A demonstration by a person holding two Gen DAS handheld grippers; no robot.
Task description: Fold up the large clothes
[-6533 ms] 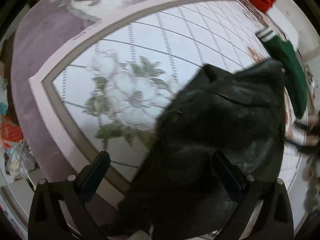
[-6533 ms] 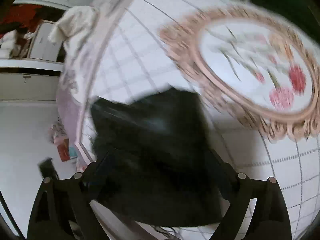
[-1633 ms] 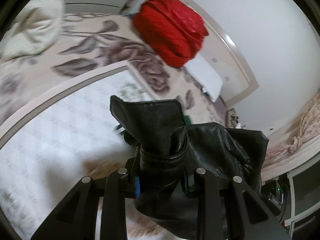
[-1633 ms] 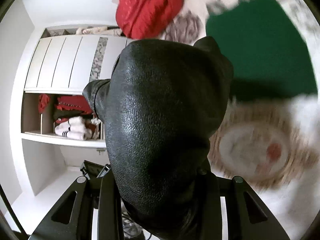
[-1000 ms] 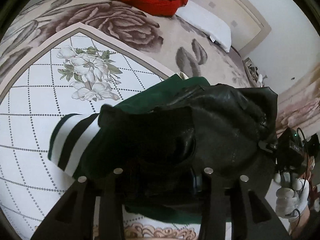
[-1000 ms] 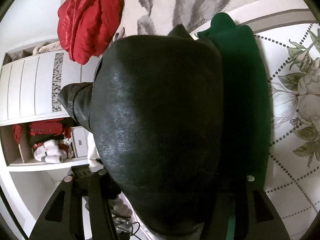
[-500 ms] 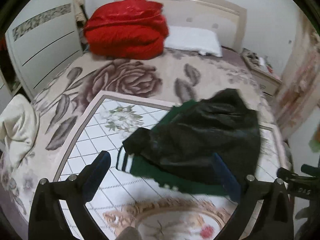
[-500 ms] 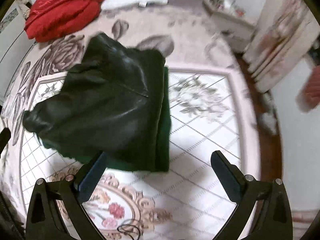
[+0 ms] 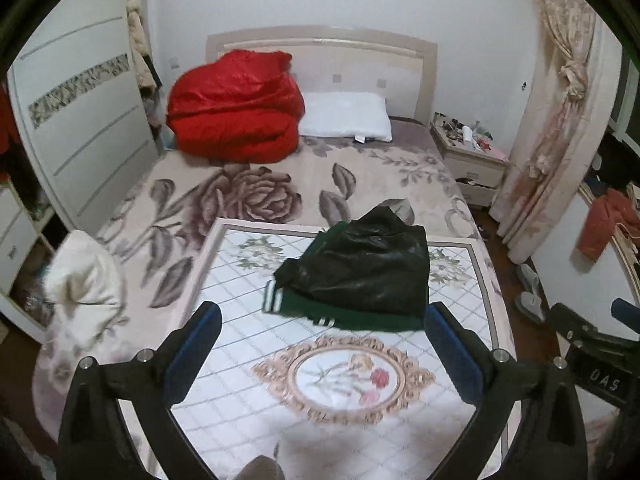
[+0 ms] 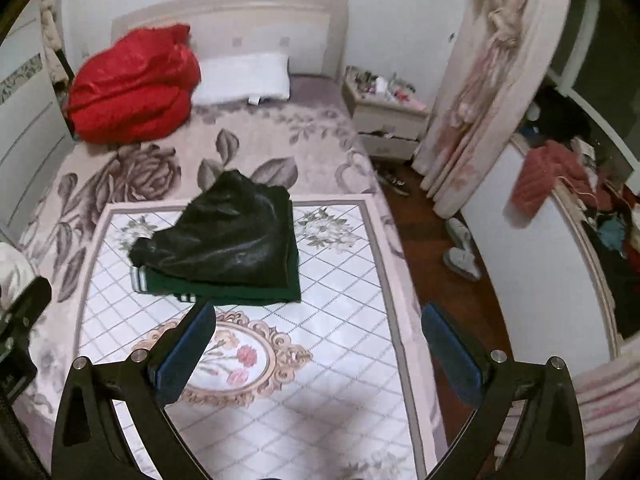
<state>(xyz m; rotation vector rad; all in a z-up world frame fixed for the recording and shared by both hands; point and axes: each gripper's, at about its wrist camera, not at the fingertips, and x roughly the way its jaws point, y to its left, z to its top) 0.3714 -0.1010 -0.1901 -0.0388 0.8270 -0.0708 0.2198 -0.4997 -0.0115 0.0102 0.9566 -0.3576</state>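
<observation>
Folded black leather jacket rests atop green garment beyond both empty, spread grippers, left and right; white garment apparently awaits.

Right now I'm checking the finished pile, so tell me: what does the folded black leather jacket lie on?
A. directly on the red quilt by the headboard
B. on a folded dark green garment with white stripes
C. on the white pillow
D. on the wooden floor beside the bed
B: the folded black leather jacket rests on the folded dark green garment with white stripes, whose edges stick out beneath it.
</observation>
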